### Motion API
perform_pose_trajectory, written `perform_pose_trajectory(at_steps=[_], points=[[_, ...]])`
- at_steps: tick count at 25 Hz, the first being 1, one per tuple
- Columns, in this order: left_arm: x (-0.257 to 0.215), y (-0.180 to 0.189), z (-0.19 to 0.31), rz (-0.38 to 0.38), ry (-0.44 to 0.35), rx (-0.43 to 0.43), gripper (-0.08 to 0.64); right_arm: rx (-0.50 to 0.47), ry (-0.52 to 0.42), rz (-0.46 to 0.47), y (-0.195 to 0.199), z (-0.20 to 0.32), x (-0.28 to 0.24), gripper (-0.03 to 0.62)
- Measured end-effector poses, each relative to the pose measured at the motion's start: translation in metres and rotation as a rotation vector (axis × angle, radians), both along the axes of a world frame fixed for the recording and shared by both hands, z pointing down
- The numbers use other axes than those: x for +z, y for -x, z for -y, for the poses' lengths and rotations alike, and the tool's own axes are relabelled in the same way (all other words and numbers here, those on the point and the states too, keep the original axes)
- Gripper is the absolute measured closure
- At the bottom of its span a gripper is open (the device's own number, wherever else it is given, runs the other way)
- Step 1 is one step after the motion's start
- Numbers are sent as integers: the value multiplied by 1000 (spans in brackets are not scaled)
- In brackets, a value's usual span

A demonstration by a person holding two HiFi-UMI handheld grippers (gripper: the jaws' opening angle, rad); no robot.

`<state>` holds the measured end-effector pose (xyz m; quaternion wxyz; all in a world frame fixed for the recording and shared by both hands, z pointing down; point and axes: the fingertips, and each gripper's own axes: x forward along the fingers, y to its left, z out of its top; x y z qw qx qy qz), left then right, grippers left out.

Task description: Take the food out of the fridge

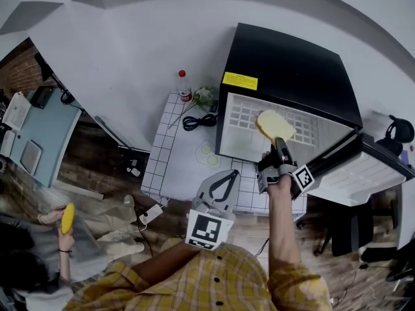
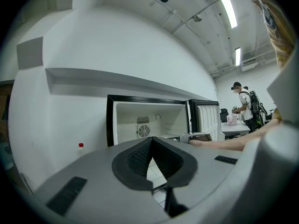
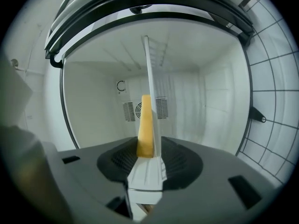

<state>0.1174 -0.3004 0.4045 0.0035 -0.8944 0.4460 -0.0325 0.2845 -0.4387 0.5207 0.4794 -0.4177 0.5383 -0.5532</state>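
Note:
A black mini fridge [image 1: 285, 63] stands open on the tiled table, its door [image 1: 363, 170] swung out to the right. A yellow bread slice [image 1: 275, 126] lies on the white wire shelf [image 1: 240, 118]. My right gripper [image 1: 279, 142] reaches into the fridge, rolled on its side. In the right gripper view the bread slice [image 3: 145, 125] stands edge-on between the pads, beside the white shelf edge [image 3: 154, 101], and my right gripper [image 3: 148, 148] is closed around it. My left gripper [image 1: 228, 177] hangs in front of the table, shut and holding nothing; in its own view my left gripper [image 2: 150, 143] faces the open fridge [image 2: 154, 120].
On the white tiled table [image 1: 168, 154] left of the fridge are a red-capped bottle [image 1: 185, 85], a coiled black cable [image 1: 190, 122] and some greenery [image 1: 204, 96]. At lower left a person holds a yellow object [image 1: 67, 218]. Another person [image 2: 244, 104] stands far off at a desk.

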Motion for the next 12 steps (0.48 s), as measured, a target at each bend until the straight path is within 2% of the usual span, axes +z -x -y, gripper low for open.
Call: perform_pose_trajectory(at_steps=[3, 4, 7, 9, 12], points=[[0, 0, -2, 3, 0, 5, 552, 5, -19, 42, -1, 3, -3, 461], [-1, 0, -2, 5, -1, 7, 552, 4, -22, 41, -1, 3, -4, 485], [-2, 1, -4, 16, -5, 10, 552, 6, -31, 22, -1, -1, -8, 499], [-1, 2, -5, 16, -2, 8, 552, 7, -47, -8, -2, -8, -13, 502], [-1, 4, -5, 9, 1, 8, 552, 3, -89, -116, -1, -24, -27, 502]])
